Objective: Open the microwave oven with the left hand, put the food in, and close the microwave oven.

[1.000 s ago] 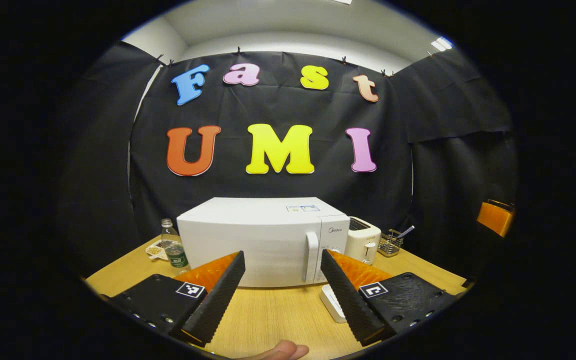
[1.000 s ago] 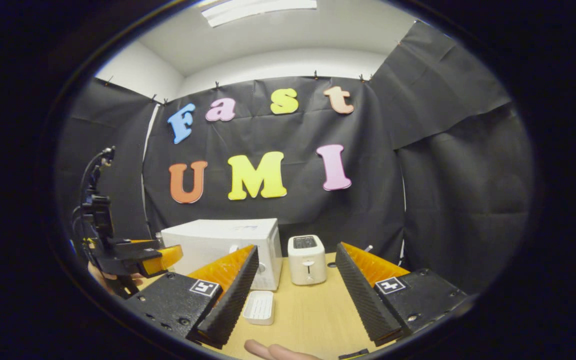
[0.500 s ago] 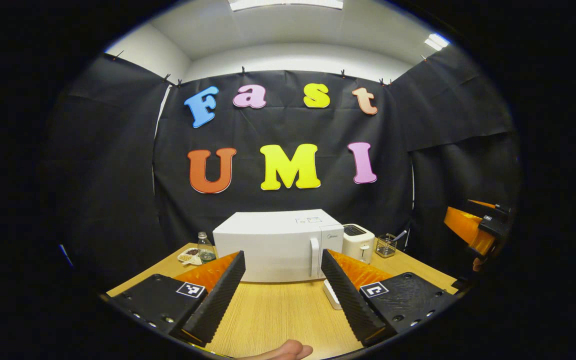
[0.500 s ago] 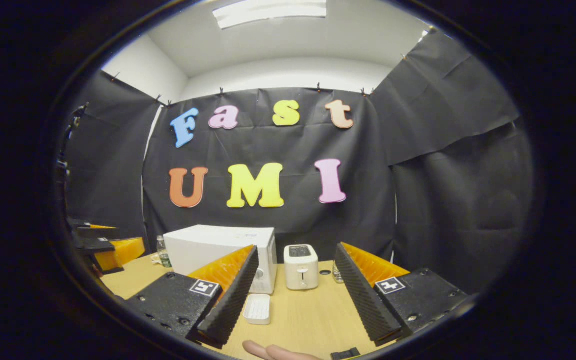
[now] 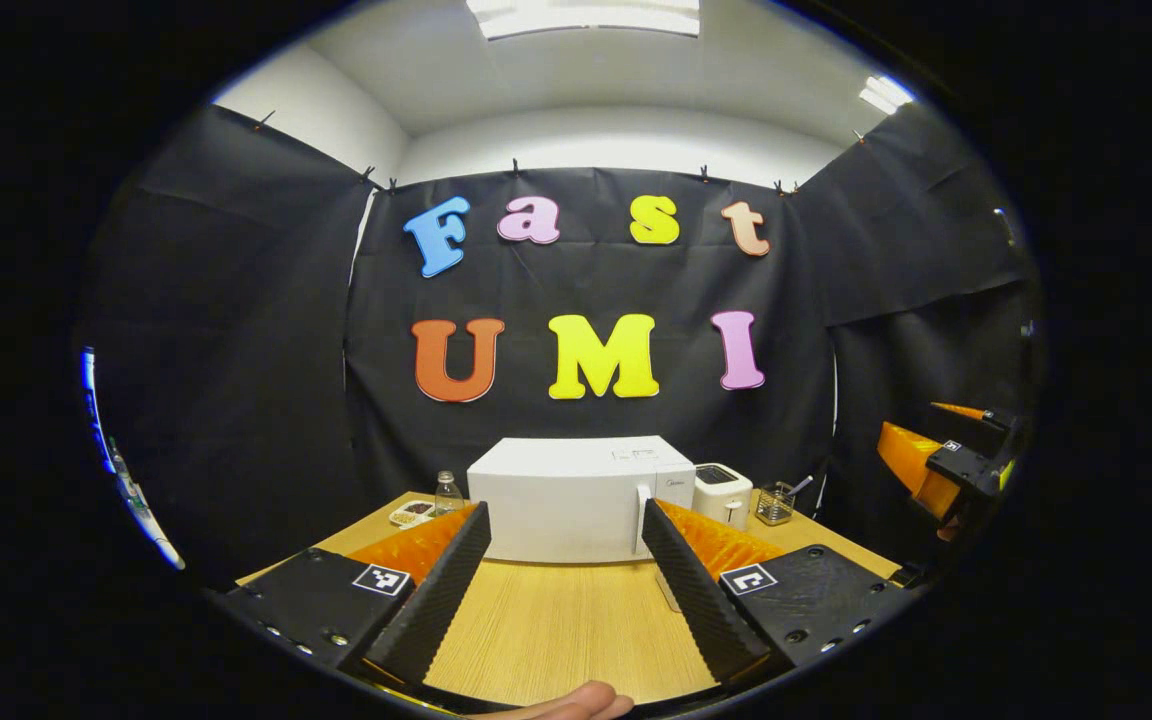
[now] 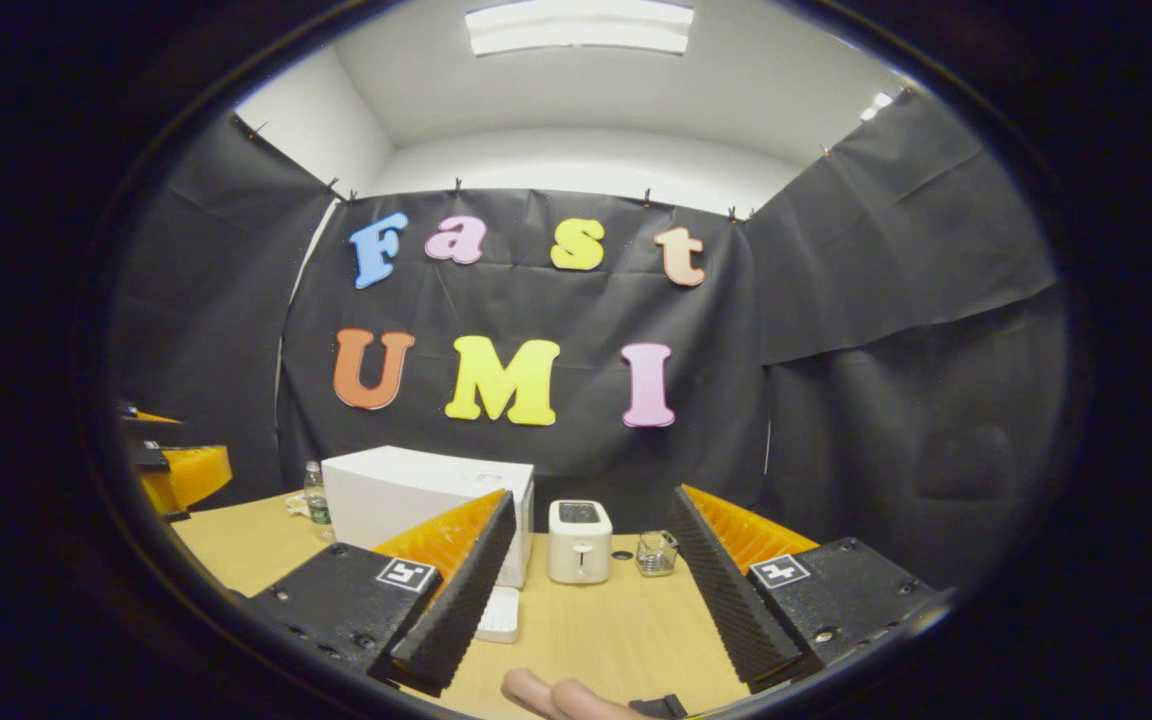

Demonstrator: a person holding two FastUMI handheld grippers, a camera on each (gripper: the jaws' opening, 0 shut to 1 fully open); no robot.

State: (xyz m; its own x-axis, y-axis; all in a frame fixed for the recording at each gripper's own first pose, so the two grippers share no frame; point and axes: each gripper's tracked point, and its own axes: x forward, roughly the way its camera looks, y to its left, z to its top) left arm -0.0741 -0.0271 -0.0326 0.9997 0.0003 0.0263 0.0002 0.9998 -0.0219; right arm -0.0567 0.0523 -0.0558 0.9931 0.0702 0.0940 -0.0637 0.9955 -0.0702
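**Left gripper view: closed microwave oven across the table**

The left gripper hovers above the wooden table, its fingers spread wide with nothing between them. Far across the table stands the white microwave oven, door shut, handle on its right side. Left of it are a bottle and a small dish, perhaps holding food. Right of it sit a white toaster and a wire holder. The right gripper appears at far right.

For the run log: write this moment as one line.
microwave oven: door closed | left claw: open, empty | right claw: open, empty | toaster: beside microwave oven
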